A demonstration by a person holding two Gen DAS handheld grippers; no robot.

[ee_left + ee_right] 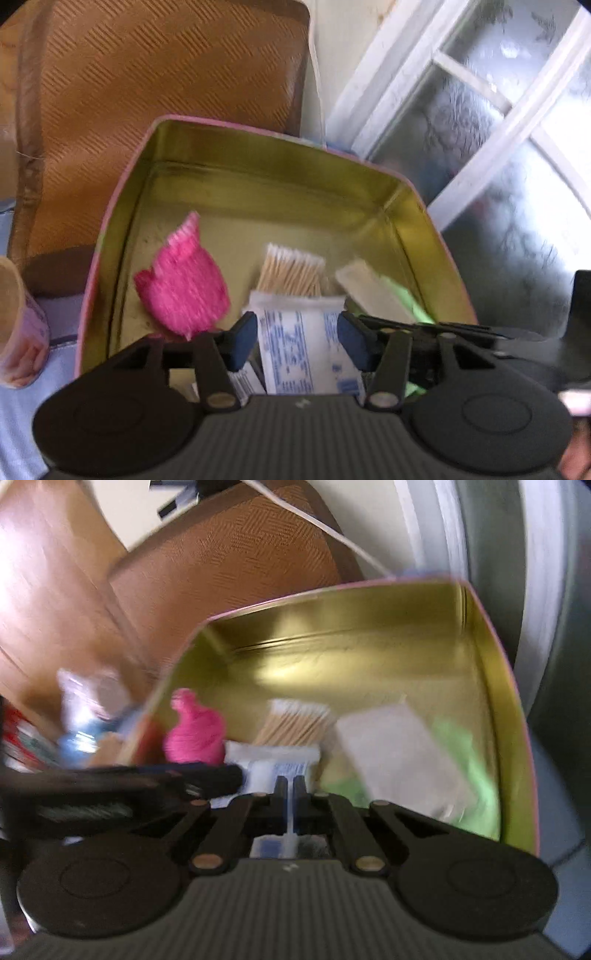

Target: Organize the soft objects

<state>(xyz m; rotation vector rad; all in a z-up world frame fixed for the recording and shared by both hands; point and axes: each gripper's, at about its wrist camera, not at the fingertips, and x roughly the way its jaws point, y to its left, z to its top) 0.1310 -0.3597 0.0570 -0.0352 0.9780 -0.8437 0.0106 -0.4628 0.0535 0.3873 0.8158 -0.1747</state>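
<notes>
My right gripper [291,786] pinches the white blue-printed sachet [275,766] edge-on at the near edge of the gold-lined tin [258,181]; my left gripper [297,338], open, straddles it. Beyond lies pink crepe [183,284], farther cotton swabs [291,269].

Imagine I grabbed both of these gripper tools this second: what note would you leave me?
Left gripper: open, jaws either side of the white printed packet, not gripping.
Right gripper: shut on the white printed packet's edge.
Already in the gold tin: pink crepe bundle, cotton swabs, a pale flat pad over something green.
Left: release the packet into the tin; clutter outside the tin is too blurred to identify.
</notes>
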